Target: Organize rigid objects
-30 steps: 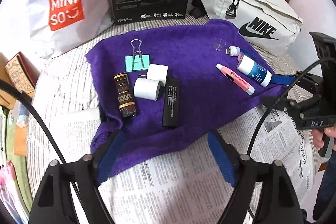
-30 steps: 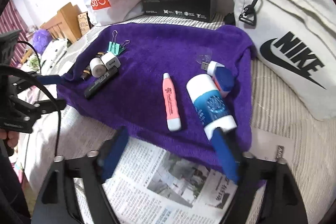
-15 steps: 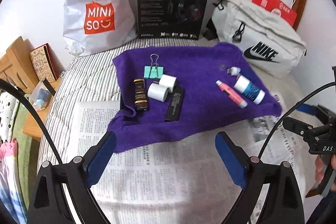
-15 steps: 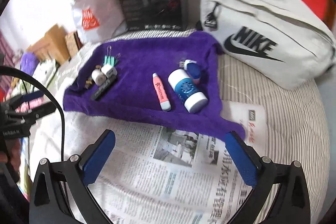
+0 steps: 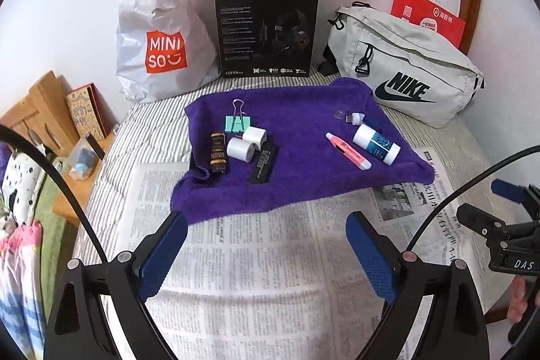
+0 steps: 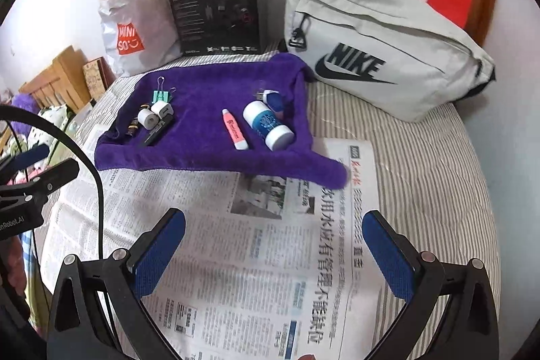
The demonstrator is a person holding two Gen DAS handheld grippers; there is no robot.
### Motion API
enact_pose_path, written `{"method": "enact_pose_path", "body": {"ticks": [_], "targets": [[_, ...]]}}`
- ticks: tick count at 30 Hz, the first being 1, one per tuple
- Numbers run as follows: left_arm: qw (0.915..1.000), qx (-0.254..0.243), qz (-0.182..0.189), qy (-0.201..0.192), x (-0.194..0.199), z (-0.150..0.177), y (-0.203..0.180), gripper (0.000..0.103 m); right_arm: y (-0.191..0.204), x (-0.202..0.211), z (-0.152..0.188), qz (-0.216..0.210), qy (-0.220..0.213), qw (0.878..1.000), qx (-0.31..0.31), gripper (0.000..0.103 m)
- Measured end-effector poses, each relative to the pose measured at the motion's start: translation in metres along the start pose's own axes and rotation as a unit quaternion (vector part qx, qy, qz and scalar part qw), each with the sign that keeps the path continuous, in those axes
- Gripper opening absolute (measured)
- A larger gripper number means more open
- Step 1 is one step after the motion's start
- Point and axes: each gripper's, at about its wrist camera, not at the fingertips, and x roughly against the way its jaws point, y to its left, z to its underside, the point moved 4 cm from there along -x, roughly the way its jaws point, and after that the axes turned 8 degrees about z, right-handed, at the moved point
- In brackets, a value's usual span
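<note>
**Sorted small items on purple towel; both claws drawn back**

- Left claw (image 5: 266, 245): spread wide, empty, lower centre of the left view, over the newspaper (image 5: 270, 275). A second ago it sat close over the towel's near edge; it has since pulled up and back.
- Right claw (image 6: 270, 245): spread wide, empty, lower centre of the right view. A second ago one finger lay just beside the glue stick; now it is well apart.
- Purple towel (image 5: 303, 130): on the striped bed, centre of frame, overlapping the newspaper.
- Left group on the towel: mint binder clip (image 5: 238, 123), two white plug adapters (image 5: 240, 149), a dark brown tube (image 5: 217, 152), a black flat stick (image 5: 264, 163).
- Right group: pink pen-shaped item (image 5: 347, 150), white-and-blue glue stick (image 5: 376, 144), USB drive (image 5: 357, 117).
- Backdrop: Miniso bag (image 5: 162, 46), headset box (image 5: 266, 29), Nike bag (image 5: 405, 70).

Judgement: items unmoved throughout; with both claws retreating empty, the sorting looks finished or paused.
</note>
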Motion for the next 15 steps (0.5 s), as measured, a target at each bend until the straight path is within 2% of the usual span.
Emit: {"method": "enact_pose_path", "body": {"ticks": [3,15], "targets": [[1.0000,0.001,0.003,-0.001,0.004,0.003,-0.004,0.095,-0.006,0.009,0.006,-0.001,-0.002,1.000,-0.018,0.103],[1.0000,0.005,-0.002,-0.003,0.011,0.003,-0.002,0.095,-0.007,0.023,0.007,0.016,-0.008,1.000,-0.018,0.103]]}}
